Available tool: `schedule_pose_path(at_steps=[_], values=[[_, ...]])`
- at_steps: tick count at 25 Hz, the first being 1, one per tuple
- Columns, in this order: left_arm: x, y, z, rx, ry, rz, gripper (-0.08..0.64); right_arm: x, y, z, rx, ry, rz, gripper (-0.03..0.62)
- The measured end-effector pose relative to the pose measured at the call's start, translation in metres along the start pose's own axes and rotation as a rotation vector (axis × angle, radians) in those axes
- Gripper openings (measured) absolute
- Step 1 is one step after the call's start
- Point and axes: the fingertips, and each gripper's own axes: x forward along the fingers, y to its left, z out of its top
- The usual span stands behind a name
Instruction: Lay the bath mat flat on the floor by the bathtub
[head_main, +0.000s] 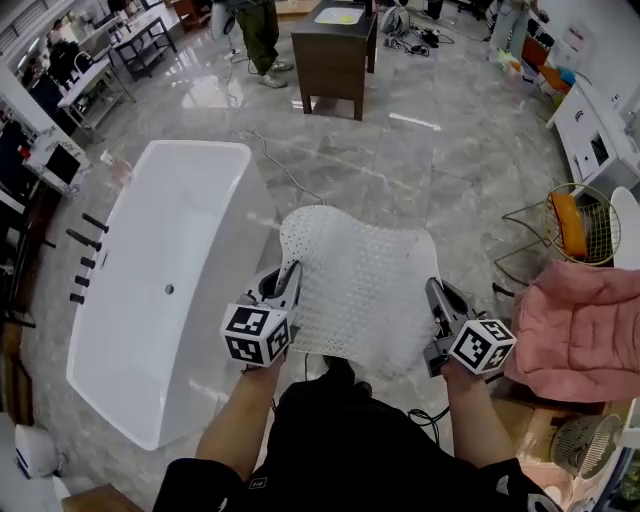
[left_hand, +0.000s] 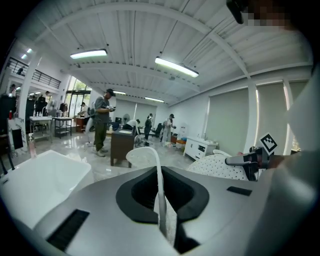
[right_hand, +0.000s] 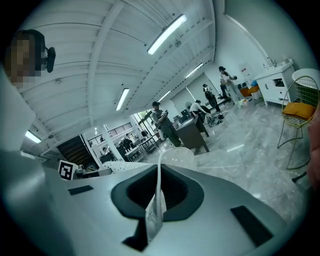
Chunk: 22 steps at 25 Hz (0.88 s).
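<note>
A white, bumpy bath mat (head_main: 360, 280) hangs spread in the air between my two grippers, above the grey marble floor (head_main: 400, 170). My left gripper (head_main: 290, 290) is shut on the mat's left edge, and the thin white edge (left_hand: 159, 195) runs between its jaws. My right gripper (head_main: 436, 305) is shut on the mat's right edge (right_hand: 156, 200). The white bathtub (head_main: 170, 290) stands to the left of the mat. In the left gripper view the tub's rim (left_hand: 40, 175) shows at the left and the right gripper (left_hand: 250, 161) at the right.
A pink towel (head_main: 585, 330) lies at the right, with a gold wire basket (head_main: 580, 225) holding something orange behind it. A dark wooden cabinet (head_main: 335, 55) and a person (head_main: 258, 35) stand farther off. Black tap fittings (head_main: 85, 255) sit left of the tub.
</note>
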Motion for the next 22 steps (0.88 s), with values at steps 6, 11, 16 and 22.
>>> schedule_pose_path(at_steps=[6,11,16,22], values=[[0.027,0.066,0.032,-0.026,-0.047,0.049,0.015,0.089,0.025,0.044,-0.079,0.042,0.059,0.021],[0.034,0.114,0.046,-0.051,-0.076,0.102,0.015,0.155,0.046,0.064,-0.121,0.073,0.118,0.022],[0.009,0.163,0.033,-0.12,-0.082,0.212,0.015,0.212,0.076,0.063,-0.158,0.145,0.209,0.023],[-0.009,0.204,0.013,-0.209,-0.067,0.378,0.015,0.281,0.096,0.059,-0.197,0.237,0.343,0.021]])
